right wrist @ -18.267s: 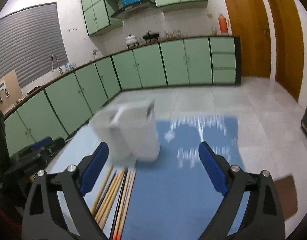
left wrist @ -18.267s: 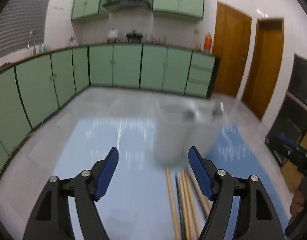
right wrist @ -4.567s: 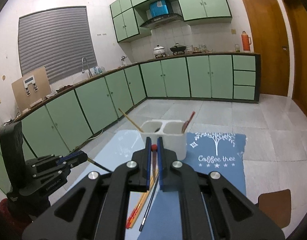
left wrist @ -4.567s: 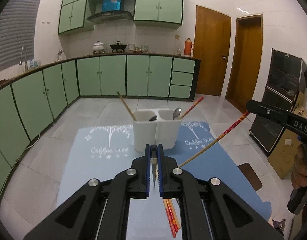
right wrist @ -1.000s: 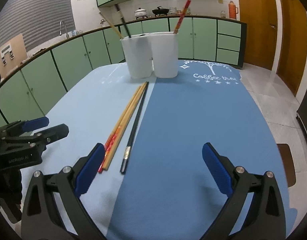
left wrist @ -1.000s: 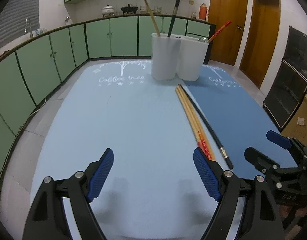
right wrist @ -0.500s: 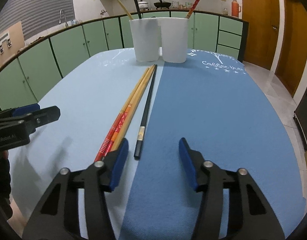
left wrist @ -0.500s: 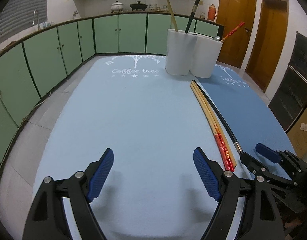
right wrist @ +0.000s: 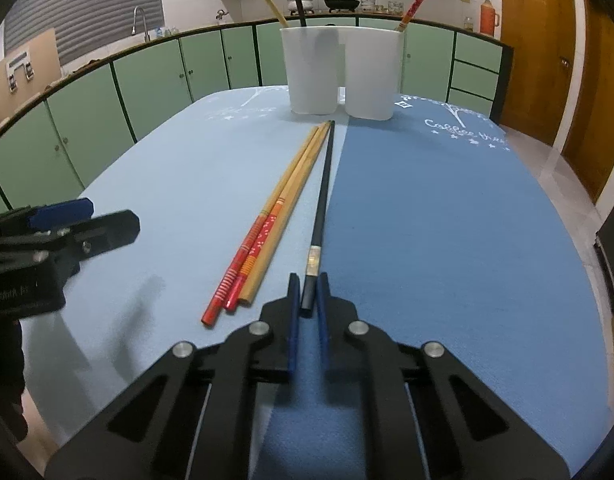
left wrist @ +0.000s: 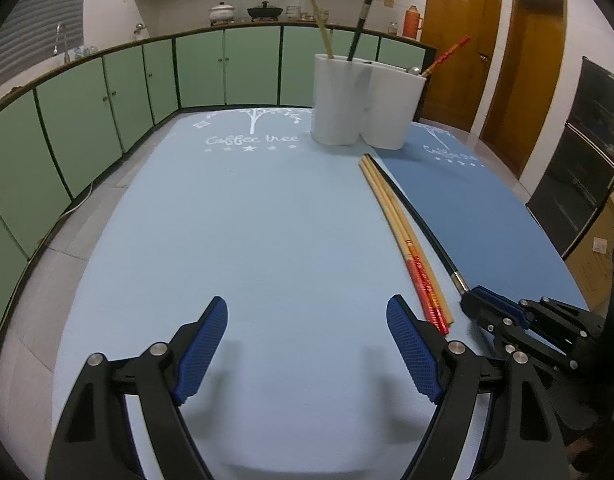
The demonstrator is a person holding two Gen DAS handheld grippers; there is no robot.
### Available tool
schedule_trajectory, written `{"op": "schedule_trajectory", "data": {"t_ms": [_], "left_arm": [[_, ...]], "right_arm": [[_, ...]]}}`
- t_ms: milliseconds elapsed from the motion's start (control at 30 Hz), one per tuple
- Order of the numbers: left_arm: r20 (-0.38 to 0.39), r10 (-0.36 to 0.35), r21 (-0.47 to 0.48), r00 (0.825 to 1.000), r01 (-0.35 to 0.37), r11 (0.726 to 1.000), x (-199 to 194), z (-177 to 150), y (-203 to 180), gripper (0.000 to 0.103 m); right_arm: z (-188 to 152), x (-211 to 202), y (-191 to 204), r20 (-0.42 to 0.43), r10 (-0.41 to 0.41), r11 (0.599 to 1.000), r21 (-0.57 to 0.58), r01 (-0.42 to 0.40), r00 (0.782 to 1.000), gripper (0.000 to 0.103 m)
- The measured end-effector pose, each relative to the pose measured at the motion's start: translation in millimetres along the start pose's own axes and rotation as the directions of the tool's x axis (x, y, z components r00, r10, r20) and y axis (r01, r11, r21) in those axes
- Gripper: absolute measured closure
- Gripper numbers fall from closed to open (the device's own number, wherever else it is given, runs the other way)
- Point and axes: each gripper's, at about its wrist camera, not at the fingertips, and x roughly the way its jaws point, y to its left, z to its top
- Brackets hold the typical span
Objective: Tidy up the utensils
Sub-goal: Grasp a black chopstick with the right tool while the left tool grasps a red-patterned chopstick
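i'm at the grasp step: my right gripper [right wrist: 307,292] has just been closing and its blue pads now pinch the near butt end of the long black chopstick with the pale band [right wrist: 322,200]. it lies flat along the seam where the light blue half of the table mat [right wrist: 179,184] meets the darker blue half, tip pointing at the white two-compartment plastic utensil holder [right wrist: 343,76] at the far end. the stick runs straight out ahead from between the fingers, so the grip is at the very end, not mid-shaft.

just to its left, near but not in the grip, lie three wooden chopsticks with red and orange painted ends [right wrist: 267,232], side by side.

left gripper [left wrist: 307,336] hovers low over the light blue mat with its jaws wide and nothing between them; the wooden sticks are just off its right finger.

next move as i judge it: lift, tip the stick upright and drop it in a holder compartment. the left compartment already has a black one. end grip means it may swing or pivot, so lift slowly.
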Motion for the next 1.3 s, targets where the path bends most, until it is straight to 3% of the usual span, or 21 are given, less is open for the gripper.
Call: {"op": "schedule_trajectory", "data": {"t_ms": [400,633,800,900,1067,1300], "left_arm": [[-0.014,-0.038,0.012,0.999,0.038,0.999,3,-11,-37,0.026],[-0.065,-0.047,0.009,0.997,0.048,0.999,13,-24,-57,0.031],[-0.064,-0.009,0.037,0.998,0.012,0.999,16,-27,-62,0.032],[-0.061,0.021,0.053,0.998,-0.018,0.998,17,-28,-62,0.039],[-0.058,0.069,0.005,0.996,-0.069,0.998,16,-25,-45,0.046],[-0.049,0.065,-0.013,0.997,-0.066,0.998,20,-23,-43,0.046]], "right_arm": [[-7,-13,-31,0.005,-0.023,0.996,0.081,0.023,1.0,0.097],[-9,-18,-47,0.007,-0.02,0.993,0.116,0.019,1.0,0.097],[-10,-19,-52,0.009,-0.016,0.992,0.124,0.015,1.0,0.097],[-10,-19,-53,0.008,-0.015,0.991,0.13,0.013,1.0,0.097],[-10,-18,-52,0.005,-0.013,0.992,0.127,0.012,1.0,0.097],[-10,-14,-48,0.001,-0.007,0.994,0.11,0.007,1.0,0.094]]}}
